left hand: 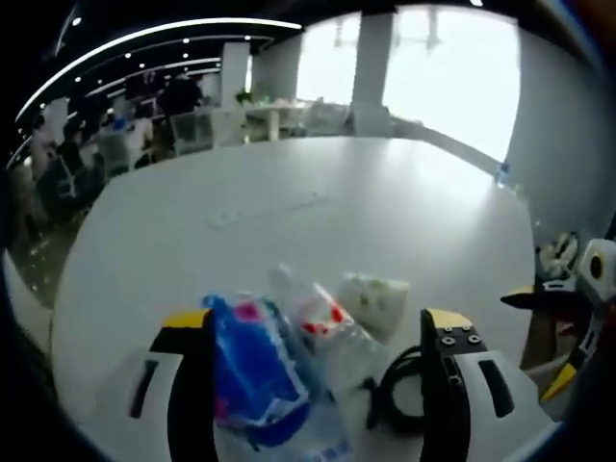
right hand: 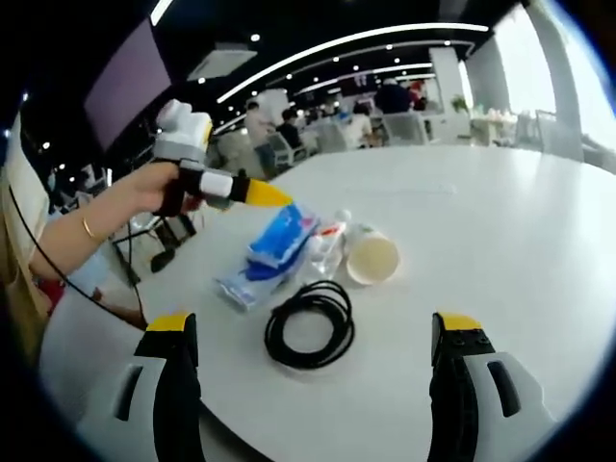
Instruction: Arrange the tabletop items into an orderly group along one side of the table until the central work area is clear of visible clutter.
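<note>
Several items lie clustered on the white round table [right hand: 510,221]: a blue packet [right hand: 274,248], a clear plastic bottle [right hand: 327,243], a paper cup [right hand: 372,258] on its side and a black cable coil [right hand: 310,325]. My right gripper [right hand: 313,323] is open, its jaws wide apart on either side of the coil and above it. My left gripper [left hand: 316,321] is open over the blue packet [left hand: 252,373], bottle [left hand: 325,339] and cable coil [left hand: 397,393], with the cup [left hand: 375,300] just beyond. In the right gripper view, the left gripper [right hand: 262,194] hovers above the packet.
The far half of the table [left hand: 289,192] is bare. The right gripper [left hand: 556,302] shows at the right edge of the left gripper view. A person's arm [right hand: 96,226] holds the left gripper. People and chairs [right hand: 385,120] sit beyond the table's far edge.
</note>
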`<state>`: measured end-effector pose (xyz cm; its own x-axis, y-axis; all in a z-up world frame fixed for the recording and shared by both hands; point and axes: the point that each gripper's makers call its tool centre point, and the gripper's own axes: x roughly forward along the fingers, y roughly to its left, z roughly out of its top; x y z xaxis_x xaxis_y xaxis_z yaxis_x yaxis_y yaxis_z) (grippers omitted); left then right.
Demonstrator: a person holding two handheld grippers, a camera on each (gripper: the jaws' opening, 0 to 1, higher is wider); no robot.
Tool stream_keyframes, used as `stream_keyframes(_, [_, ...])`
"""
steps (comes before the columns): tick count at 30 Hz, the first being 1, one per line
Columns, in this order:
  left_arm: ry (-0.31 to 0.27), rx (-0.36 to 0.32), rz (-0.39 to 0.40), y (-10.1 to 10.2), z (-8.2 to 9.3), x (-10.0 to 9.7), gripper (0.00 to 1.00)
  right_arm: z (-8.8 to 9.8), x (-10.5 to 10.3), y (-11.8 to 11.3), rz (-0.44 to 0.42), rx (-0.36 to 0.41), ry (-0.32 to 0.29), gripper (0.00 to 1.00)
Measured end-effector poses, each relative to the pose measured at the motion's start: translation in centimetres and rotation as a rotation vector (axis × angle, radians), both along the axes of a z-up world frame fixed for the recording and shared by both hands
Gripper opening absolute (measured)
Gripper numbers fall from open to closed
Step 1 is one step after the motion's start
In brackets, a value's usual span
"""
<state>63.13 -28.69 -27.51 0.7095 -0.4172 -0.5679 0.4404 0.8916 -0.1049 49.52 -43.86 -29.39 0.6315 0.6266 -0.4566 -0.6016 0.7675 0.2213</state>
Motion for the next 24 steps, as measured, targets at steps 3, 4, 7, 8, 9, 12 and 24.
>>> stream_keyframes(3, [0.013, 0.0, -0.005, -0.3, -0.7, 0.5, 0.85, -0.1, 0.0, -0.1, -0.003, 0.001, 0.003, 1.0])
stream_keyframes(4, [0.02, 0.006, -0.007, -0.3, -0.9, 0.5, 0.85, -0.1, 0.0, 0.0, 0.0, 0.003, 0.008, 1.0])
stream_keyframes(7, [0.03, 0.014, -0.018, -0.6, -1.6, 1.1, 0.85, -0.2, 0.0, 0.1, 0.004, 0.003, 0.012, 1.0])
stream_keyframes(8, [0.033, 0.015, -0.017, -0.7, -1.7, 1.3, 0.85, -0.2, 0.0, 0.1, 0.005, 0.003, 0.014, 1.0])
stream_keyframes(9, [0.037, 0.015, -0.016, -0.7, -1.9, 1.5, 0.85, -0.2, 0.0, 0.1, 0.004, 0.002, 0.016, 1.0])
stream_keyframes(12, [0.042, 0.012, -0.01, -0.7, -2.2, 2.3, 0.84, -0.3, 0.0, 0.1, 0.002, 0.005, 0.022, 1.0])
stream_keyframes(24, [0.071, 0.016, -0.015, -1.1, -3.8, 4.5, 0.83, 0.0, 0.0, 0.4, -0.006, 0.054, 0.042, 1.0])
